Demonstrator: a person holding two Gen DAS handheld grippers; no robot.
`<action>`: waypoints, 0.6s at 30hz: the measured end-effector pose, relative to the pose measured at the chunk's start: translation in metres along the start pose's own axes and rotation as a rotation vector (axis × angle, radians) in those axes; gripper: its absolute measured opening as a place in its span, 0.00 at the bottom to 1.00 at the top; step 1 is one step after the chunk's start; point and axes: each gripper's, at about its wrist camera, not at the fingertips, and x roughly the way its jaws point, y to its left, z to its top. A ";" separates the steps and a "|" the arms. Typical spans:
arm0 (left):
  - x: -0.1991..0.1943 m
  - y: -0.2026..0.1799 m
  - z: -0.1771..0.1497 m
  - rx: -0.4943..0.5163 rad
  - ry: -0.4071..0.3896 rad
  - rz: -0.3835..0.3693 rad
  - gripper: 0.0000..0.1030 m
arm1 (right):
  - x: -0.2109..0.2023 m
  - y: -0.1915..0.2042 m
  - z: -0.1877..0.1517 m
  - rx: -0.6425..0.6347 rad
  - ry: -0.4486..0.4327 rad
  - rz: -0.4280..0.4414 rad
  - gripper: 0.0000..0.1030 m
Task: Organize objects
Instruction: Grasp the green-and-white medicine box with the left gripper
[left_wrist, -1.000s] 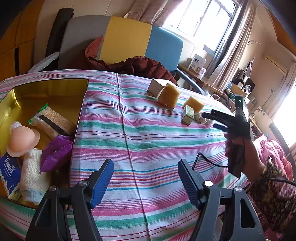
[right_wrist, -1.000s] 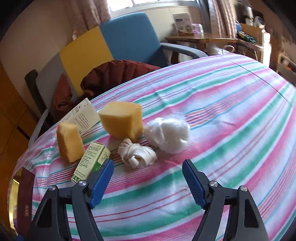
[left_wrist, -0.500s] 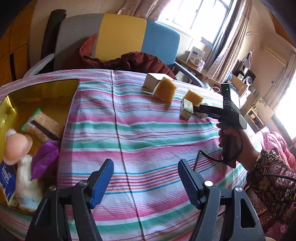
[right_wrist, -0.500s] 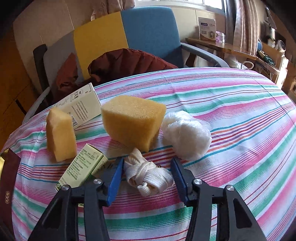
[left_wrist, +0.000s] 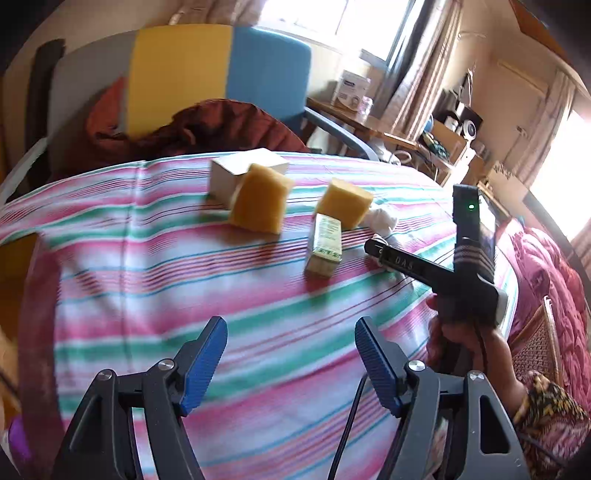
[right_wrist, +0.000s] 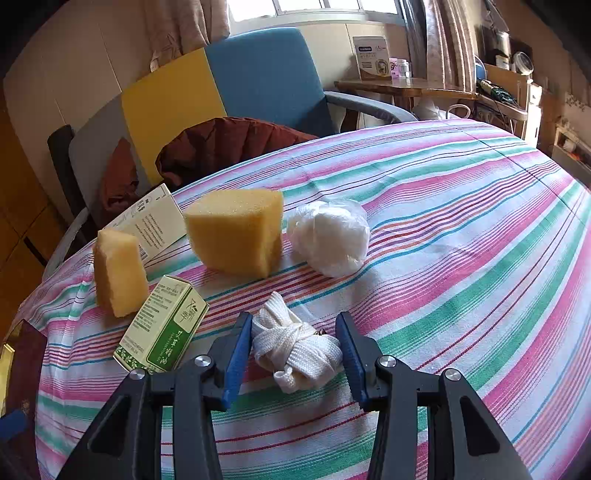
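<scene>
A knotted bundle of white strap (right_wrist: 295, 347) lies on the striped tablecloth (right_wrist: 461, 240). My right gripper (right_wrist: 293, 338) has its blue pads on either side of the bundle, close to its sides, and the jaws are still apart. Beside it lie a green and white small box (right_wrist: 164, 330), two yellow sponges (right_wrist: 236, 230) (right_wrist: 118, 267), a white wrapped ball (right_wrist: 330, 236) and a white carton (right_wrist: 155, 221). My left gripper (left_wrist: 290, 350) is open and empty above the cloth. From the left wrist view the right gripper (left_wrist: 424, 264) reaches toward the box (left_wrist: 325, 243) and sponges (left_wrist: 260, 205).
A blue, yellow and grey chair (right_wrist: 229, 85) with a dark red garment (right_wrist: 229, 144) stands behind the table. A wooden side table (right_wrist: 402, 86) with boxes is at the back right. A yellow tin's edge (left_wrist: 11, 266) shows at the left.
My right gripper moved forward and down so the strap bundle now sits between its pads, and the jaws have narrowed. My left gripper turned right, so the yellow tin slid mostly out of view.
</scene>
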 end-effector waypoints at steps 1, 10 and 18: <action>0.008 -0.004 0.005 0.011 0.008 -0.005 0.71 | 0.000 0.001 0.000 0.001 -0.001 -0.004 0.45; 0.078 -0.023 0.044 0.063 0.080 -0.060 0.71 | 0.001 0.000 -0.002 0.010 -0.008 0.000 0.45; 0.112 -0.023 0.047 0.148 0.104 -0.017 0.64 | 0.000 -0.002 -0.002 0.014 -0.013 0.002 0.45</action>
